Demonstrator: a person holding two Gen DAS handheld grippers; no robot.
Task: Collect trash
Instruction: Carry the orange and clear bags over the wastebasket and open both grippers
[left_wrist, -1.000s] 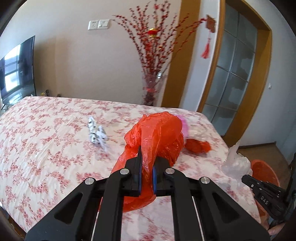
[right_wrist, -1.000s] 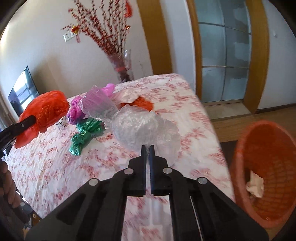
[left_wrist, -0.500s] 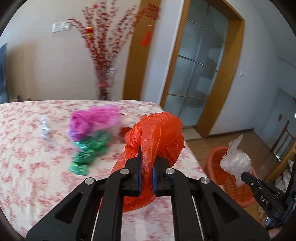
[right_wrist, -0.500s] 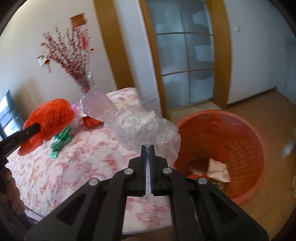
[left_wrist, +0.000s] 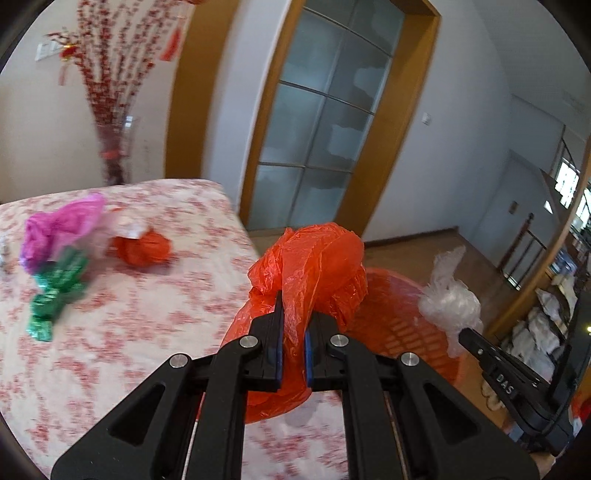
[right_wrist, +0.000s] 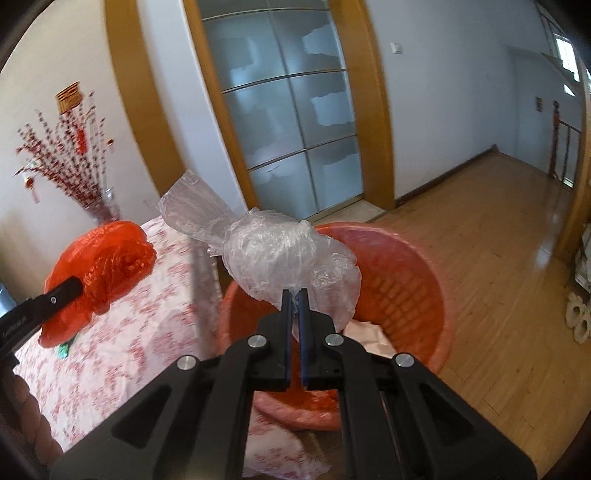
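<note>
Bright daylight fills both fisheye views; the floral tablecloth (left_wrist: 110, 332) smears with motion blur, edges curve, corners vignette black.

**Inspector:** State of the left gripper (left_wrist: 292, 325)?

**Assistant:** Clamped on a crumpled red plastic bag (left_wrist: 314, 258), held clear of the floral-cloth desk (left_wrist: 129, 332).

**Inspector:** Beyond it?

**Assistant:** An orange-red basket (left_wrist: 399, 314) stands on the wooden floor, just past the desk edge. The right gripper (left_wrist: 466, 334) grips a clear plastic bag (left_wrist: 448, 299) above the basket's rim.

**Inspector:** On the desk?

**Assistant:** A magenta bag (left_wrist: 59, 229), a green bag (left_wrist: 55, 291) and a small red bag (left_wrist: 142, 247), close together, blurred.
</note>
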